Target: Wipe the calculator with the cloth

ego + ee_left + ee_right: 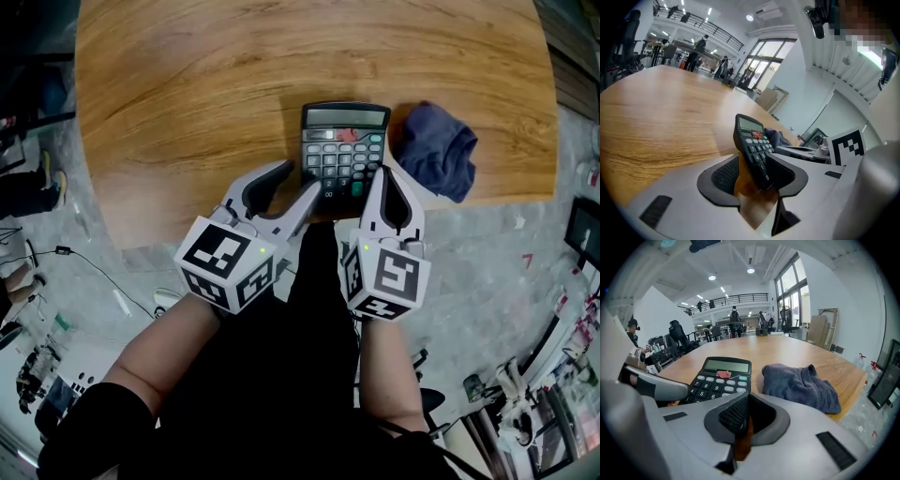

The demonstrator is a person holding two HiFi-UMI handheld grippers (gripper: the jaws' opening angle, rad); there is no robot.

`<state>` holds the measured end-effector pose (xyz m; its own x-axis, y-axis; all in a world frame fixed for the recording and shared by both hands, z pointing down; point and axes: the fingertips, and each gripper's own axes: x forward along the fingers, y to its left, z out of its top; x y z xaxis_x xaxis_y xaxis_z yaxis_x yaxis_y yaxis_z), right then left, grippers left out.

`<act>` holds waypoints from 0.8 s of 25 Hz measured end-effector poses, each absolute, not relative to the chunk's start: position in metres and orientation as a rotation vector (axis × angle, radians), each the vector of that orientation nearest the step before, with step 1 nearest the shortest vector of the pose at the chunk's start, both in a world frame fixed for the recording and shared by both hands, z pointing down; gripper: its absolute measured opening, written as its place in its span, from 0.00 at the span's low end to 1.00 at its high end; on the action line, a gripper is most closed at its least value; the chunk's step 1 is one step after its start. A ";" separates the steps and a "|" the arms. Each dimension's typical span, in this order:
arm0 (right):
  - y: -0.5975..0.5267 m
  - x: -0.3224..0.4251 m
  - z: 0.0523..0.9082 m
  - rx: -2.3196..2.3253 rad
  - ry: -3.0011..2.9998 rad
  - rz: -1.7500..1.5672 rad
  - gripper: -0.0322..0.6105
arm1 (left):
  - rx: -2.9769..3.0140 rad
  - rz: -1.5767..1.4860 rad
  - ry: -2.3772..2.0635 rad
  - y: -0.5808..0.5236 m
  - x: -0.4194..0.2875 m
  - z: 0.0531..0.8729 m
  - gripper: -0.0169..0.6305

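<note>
**Desk:** What's the setting?

**Photographer:** A rounded wood-grain worktop [187, 94] stands over a speckled grey floor [487, 253]. The room is a bright, high hall with tall windows [792, 287] and a railed mezzanine [736, 298], and people [734, 315] stand in the background. A black calculator [343, 150] lies flat by the worktop's near edge, display away from the person. A crumpled blue cloth [436, 150] lies just beside it on the right.

**Desk:** And the hands?

**Photographer:** Both forearms [169, 347] reach in from below, grippers angled downward. The left gripper [298, 180] has its fingers wide apart, with the calculator's near left corner between them, not clamped. The right gripper [382, 175] sits at the near right corner, its fingers drawn together on nothing. Neither gripper touches the cloth.
</note>
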<state>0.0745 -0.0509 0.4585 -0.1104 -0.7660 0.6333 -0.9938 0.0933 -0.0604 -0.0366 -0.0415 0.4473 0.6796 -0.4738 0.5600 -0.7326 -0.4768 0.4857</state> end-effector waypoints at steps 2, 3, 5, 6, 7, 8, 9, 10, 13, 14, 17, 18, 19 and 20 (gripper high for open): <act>-0.051 0.074 0.459 1.728 -1.932 0.691 0.07 | 2.145 0.480 -0.890 -0.039 -0.033 0.452 0.30; -0.051 0.074 0.459 1.730 -1.932 0.697 0.07 | 2.135 0.490 -0.878 -0.037 -0.031 0.454 0.30; -0.050 0.075 0.459 1.733 -1.934 0.707 0.07 | 2.117 0.503 -0.866 -0.036 -0.029 0.458 0.31; -0.050 0.075 0.459 1.735 -1.934 0.707 0.07 | 2.116 0.508 -0.863 -0.036 -0.028 0.459 0.31; -0.050 0.075 0.459 1.737 -1.933 0.705 0.07 | 2.118 0.509 -0.859 -0.036 -0.027 0.459 0.31; -0.050 0.075 0.459 1.740 -1.932 0.704 0.07 | 2.119 0.506 -0.852 -0.036 -0.027 0.459 0.31; -0.050 0.075 0.458 1.744 -1.931 0.707 0.07 | 2.118 0.499 -0.843 -0.037 -0.026 0.458 0.31; -0.050 0.076 0.458 1.748 -1.932 0.713 0.07 | 2.117 0.489 -0.832 -0.037 -0.025 0.457 0.31; -0.050 0.076 0.457 1.758 -1.944 0.736 0.07 | 2.120 0.449 -0.802 -0.037 -0.021 0.453 0.31; -0.050 0.076 0.457 1.761 -1.947 0.744 0.07 | 2.119 0.427 -0.801 -0.038 -0.020 0.451 0.29; -0.050 0.079 0.458 1.755 -1.946 0.736 0.07 | 2.090 0.319 -0.803 -0.042 -0.020 0.447 0.22; -0.049 0.080 0.459 1.748 -1.943 0.721 0.07 | 2.074 0.277 -0.801 -0.043 -0.020 0.445 0.21; -0.048 0.082 0.460 1.741 -1.939 0.706 0.07 | 2.055 0.235 -0.799 -0.043 -0.019 0.445 0.19; -0.047 0.085 0.460 1.739 -1.935 0.695 0.07 | 2.036 0.195 -0.796 -0.044 -0.018 0.444 0.18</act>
<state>0.0849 -0.0475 0.4595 -0.1084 -0.7704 0.6283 -0.9941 0.0806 -0.0728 -0.0177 -0.0439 0.4437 0.7789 -0.4609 0.4253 -0.6054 -0.3756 0.7017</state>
